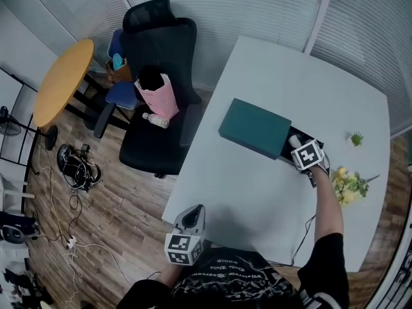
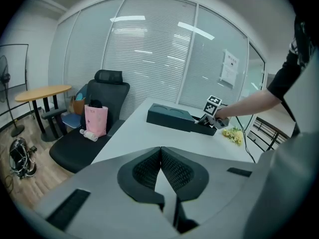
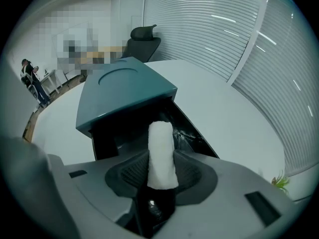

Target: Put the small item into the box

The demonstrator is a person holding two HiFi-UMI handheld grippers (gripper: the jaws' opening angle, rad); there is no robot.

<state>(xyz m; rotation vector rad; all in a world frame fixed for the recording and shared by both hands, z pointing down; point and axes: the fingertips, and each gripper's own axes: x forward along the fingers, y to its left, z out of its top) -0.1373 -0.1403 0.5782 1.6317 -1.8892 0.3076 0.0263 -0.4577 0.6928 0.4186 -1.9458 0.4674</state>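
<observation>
White table [image 1: 257, 192] | white roll [image 3: 161, 141] lengthwise in right gripper [image 3: 161, 172] | tip toward box [image 3: 124, 91]

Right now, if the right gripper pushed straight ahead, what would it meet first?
Probably the open black drawer of the teal box; the white fuzzy roll in the right gripper would touch first. Depth unclear.

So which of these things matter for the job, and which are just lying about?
Job: teal box, white roll, right gripper with jaws shut on it.
Lying about: yellow flowers, green sprig, pink bag, bottle, office chair, round table.
</observation>
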